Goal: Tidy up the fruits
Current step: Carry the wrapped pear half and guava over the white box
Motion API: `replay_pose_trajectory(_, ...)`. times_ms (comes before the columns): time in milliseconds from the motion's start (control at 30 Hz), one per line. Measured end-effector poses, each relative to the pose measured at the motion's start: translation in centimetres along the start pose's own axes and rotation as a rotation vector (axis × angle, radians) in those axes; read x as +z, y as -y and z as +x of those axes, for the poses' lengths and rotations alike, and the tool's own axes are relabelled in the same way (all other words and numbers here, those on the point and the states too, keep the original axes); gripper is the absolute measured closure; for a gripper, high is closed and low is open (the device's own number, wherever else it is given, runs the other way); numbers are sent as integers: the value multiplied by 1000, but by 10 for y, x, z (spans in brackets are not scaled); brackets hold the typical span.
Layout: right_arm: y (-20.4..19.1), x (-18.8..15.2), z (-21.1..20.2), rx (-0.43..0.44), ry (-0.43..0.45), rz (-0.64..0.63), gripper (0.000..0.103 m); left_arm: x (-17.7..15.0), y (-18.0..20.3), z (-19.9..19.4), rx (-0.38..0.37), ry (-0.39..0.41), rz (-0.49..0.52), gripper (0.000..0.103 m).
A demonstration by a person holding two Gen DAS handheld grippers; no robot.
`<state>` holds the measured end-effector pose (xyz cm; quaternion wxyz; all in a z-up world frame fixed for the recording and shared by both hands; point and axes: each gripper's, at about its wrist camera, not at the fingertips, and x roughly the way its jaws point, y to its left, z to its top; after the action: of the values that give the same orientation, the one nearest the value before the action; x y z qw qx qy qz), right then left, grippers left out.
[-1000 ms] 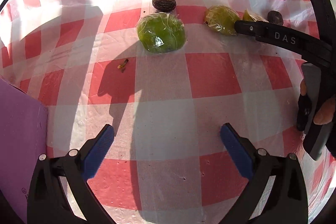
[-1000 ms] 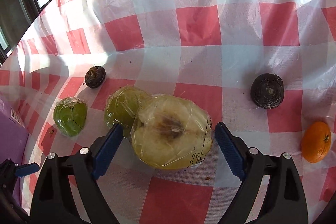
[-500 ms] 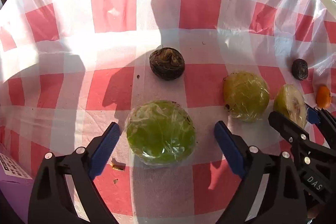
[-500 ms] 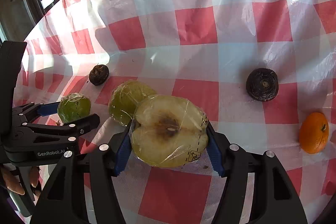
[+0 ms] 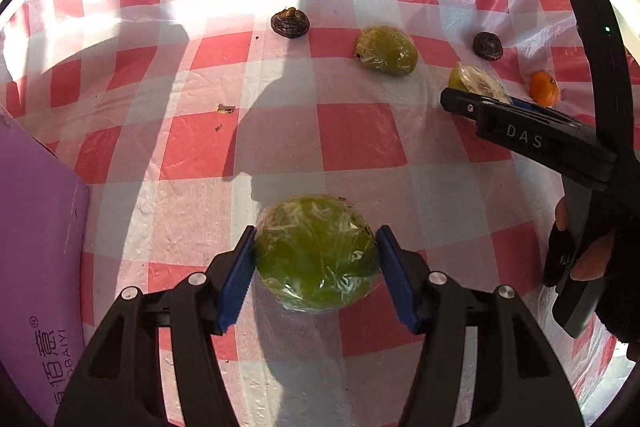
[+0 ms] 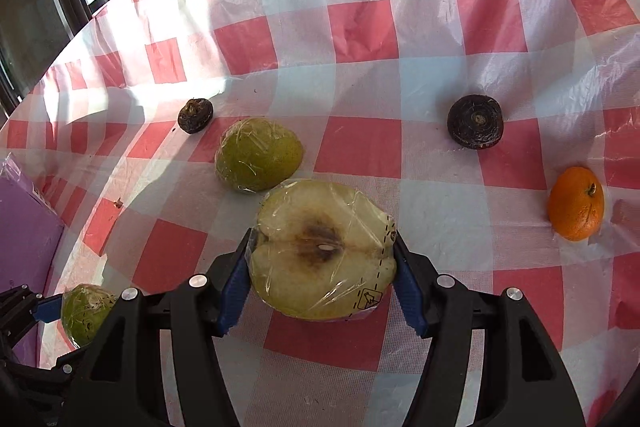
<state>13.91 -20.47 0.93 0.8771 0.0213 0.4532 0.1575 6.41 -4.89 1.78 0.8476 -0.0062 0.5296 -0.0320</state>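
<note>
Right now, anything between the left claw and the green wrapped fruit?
Nothing visible. The green fruit already sits between the left claw's blue pads, which are closing and touch its wrap on both sides.

L wrist cam: sits behind left gripper (image 5: pixel 316 269), looks steeply down along fingers, close to checked tablecloth (image 5: pixel 360 139); wrapped green fruit (image 5: pixel 316 253) fills near field. R wrist cam: same mount behind right gripper (image 6: pixel 322 267), tilted down, close on cut pear half (image 6: pixel 320 253).

Overlap: both see wrapped pear (image 5: pixel 386 49) (image 6: pixel 258 155), two dark fruits, orange (image 5: pixel 544 89) (image 6: pixel 576 203), purple box (image 5: pixel 36 259) (image 6: pixel 24 227). Each cam catches other gripper at frame edge: R unit at right of L view, L unit at bottom-left of R view.
</note>
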Motion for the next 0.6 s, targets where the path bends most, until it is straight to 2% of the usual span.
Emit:
replay_pose_trajectory(167,1,-39,-31,5,-32,60,42,-50,3,-24,-32,-31,37,43)
replay_pose_trajectory(267,-1,-64,-50,4,-54,81,42,-65,2,-31,-45,-42,38,43)
replay_pose_trajectory(433,-5,-97,-75,20,-96,128,42,-77,-4,-40,-71,-53,40,43)
replay_pose_trajectory(600,-21,-119,-95,14,-110,122,42,-78,-3,-52,-111,-41,75,43)
